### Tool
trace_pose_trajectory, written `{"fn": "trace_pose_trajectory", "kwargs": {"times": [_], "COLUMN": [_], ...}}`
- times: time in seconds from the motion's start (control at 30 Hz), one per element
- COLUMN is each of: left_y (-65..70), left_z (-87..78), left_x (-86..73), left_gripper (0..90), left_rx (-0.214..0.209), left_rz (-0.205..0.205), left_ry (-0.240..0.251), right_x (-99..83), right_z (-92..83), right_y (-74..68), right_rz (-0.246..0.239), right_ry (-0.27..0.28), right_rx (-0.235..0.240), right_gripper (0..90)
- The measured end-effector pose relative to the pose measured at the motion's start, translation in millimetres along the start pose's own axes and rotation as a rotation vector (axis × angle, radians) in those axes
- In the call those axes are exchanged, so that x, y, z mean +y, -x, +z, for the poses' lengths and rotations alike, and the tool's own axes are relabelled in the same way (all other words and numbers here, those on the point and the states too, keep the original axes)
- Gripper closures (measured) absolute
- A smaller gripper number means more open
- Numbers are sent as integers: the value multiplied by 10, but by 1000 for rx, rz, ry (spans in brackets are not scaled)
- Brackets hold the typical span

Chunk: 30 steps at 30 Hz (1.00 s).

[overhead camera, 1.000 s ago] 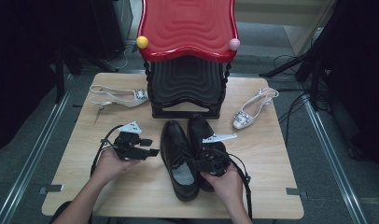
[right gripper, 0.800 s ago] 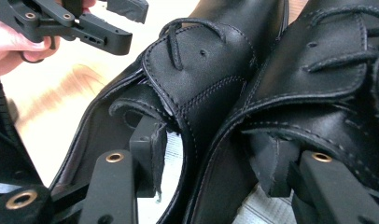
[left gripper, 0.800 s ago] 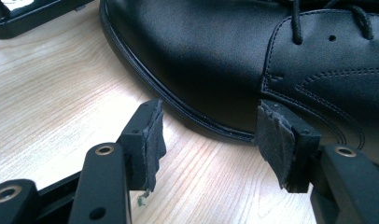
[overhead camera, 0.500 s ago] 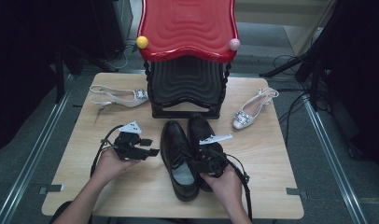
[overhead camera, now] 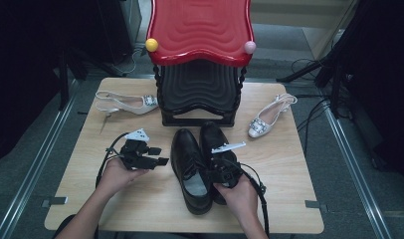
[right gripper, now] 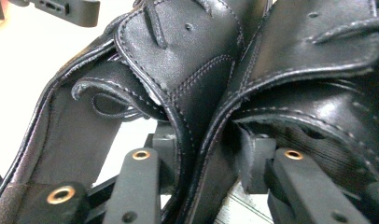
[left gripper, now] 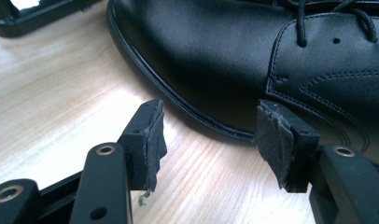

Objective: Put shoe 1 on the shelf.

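Two black leather lace-up shoes stand side by side on the wooden table (overhead camera: 289, 199), the left shoe (overhead camera: 187, 154) and the right shoe (overhead camera: 212, 134). My right gripper (overhead camera: 221, 167) reaches down into their openings. In the right gripper view one jaw sits inside the left shoe (right gripper: 178, 56) and the other inside the right shoe (right gripper: 318, 70). The jaws of the right gripper (right gripper: 206, 144) have just been closing and pinch the two adjoining walls together. My left gripper (overhead camera: 157, 158) lies open on the table. Its pads (left gripper: 150, 135) stand just short of the left shoe's outer side (left gripper: 225, 51).
A black stepped rack with a red wavy top (overhead camera: 200, 30) stands at the table's far middle, right behind the shoes. A white heeled sandal (overhead camera: 123, 102) lies at the far left and another (overhead camera: 267, 117) at the far right. Cables trail from both grippers.
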<state>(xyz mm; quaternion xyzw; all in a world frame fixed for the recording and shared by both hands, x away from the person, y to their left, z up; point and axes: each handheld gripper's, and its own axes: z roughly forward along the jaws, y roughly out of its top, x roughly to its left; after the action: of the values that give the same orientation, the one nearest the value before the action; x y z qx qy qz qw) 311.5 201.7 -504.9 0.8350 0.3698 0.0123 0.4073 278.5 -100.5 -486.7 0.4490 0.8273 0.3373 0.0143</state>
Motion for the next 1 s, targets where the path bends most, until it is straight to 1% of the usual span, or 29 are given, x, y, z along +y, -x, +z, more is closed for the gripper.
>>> {"fn": "trace_pose_trajectory", "kwargs": {"times": [0.03,0.13,0.2,0.27,0.37,0.43,0.57,0.7,0.8,0.83,0.9,1.0], "left_y": [5,1,-8,-12,-2,2,-2,-25,-42,-40,-42,-50], "left_z": [-2,-12,-11,-5,4,0,-21,-26,-33,-34,-37,-38], "left_x": [-1,-1,-4,-8,-12,-12,-13,-21,-24,-25,-27,-37], "left_gripper": [435,436,435,436,436,436,436,435,435,435,434,430], "left_rx": [0,-4,-5,0,-2,-1,5,12,13,17,20,31], "left_rz": [2,9,0,4,10,11,12,0,-3,-4,-1,-2], "left_ry": [3,8,6,1,-5,-3,9,14,16,18,17,10], "right_x": [-1,1,7,14,10,11,0,-2,-9,-9,-9,-9], "right_z": [-6,-11,-15,-25,-41,-50,-60,-86,-123,-137,-173,-254], "right_y": [-2,2,15,34,52,52,47,73,109,124,150,195], "right_rz": [8,16,24,38,42,54,56,42,47,40,54,55], "right_ry": [3,1,-3,-5,-5,-2,6,-4,-7,-1,11,34], "right_rx": [-4,-3,6,16,19,15,1,5,16,22,24,13], "right_gripper": [703,710,709,719,743,762,793,809,814,816,820,827]}}
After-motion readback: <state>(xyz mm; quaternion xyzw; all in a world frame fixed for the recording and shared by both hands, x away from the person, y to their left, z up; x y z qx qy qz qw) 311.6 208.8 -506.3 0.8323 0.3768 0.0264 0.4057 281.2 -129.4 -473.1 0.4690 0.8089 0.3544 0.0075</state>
